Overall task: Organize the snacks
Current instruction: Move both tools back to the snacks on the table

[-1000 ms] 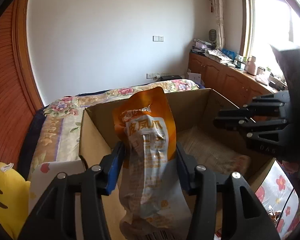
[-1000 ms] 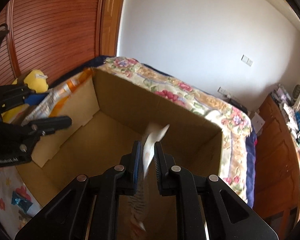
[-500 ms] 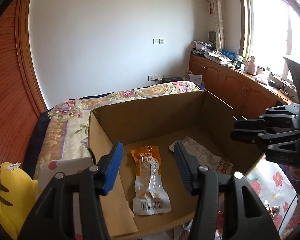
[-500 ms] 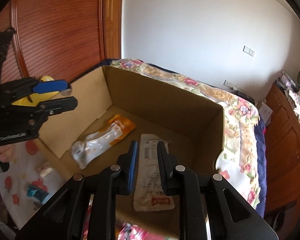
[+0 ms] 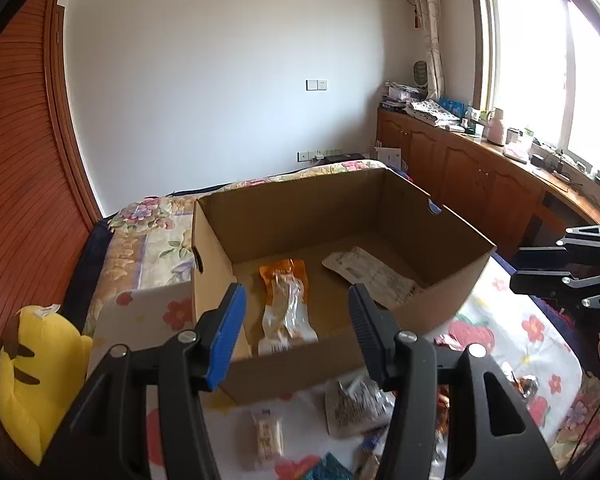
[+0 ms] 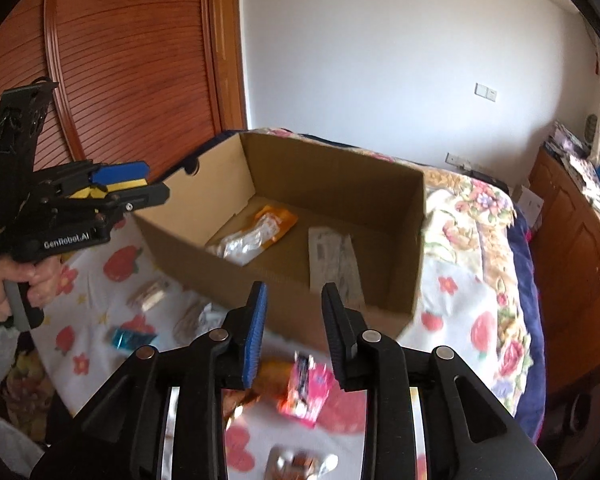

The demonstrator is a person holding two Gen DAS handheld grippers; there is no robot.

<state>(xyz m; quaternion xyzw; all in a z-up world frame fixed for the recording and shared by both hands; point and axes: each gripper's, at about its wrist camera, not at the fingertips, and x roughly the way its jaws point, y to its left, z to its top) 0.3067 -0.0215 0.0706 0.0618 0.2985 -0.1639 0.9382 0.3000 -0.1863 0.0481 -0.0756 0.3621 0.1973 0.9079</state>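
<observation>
Between the fingers of the left gripper nothing is held: the jaws stand moderately apart over the near wall of the cardboard box. The right gripper is likewise empty; its jaws have just been opening and now show a narrow gap, with only the bedspread and loose packets behind them. Both grippers hover short of the box, above the near edge of the bed.

Inside the box lie two snacks, apart from each other on its floor: one orange-and-clear pouch and one flat whitish packet. By this showing the sorting is begun but far from finished.

Outside the box, on the bedspread, at least five more packets wait, though blur hinders an exact count: a pink packet, a teal one, a crumpled silver one, a small pale bar, and a wrapped piece. One yellow plush toy sits at the left.
</observation>
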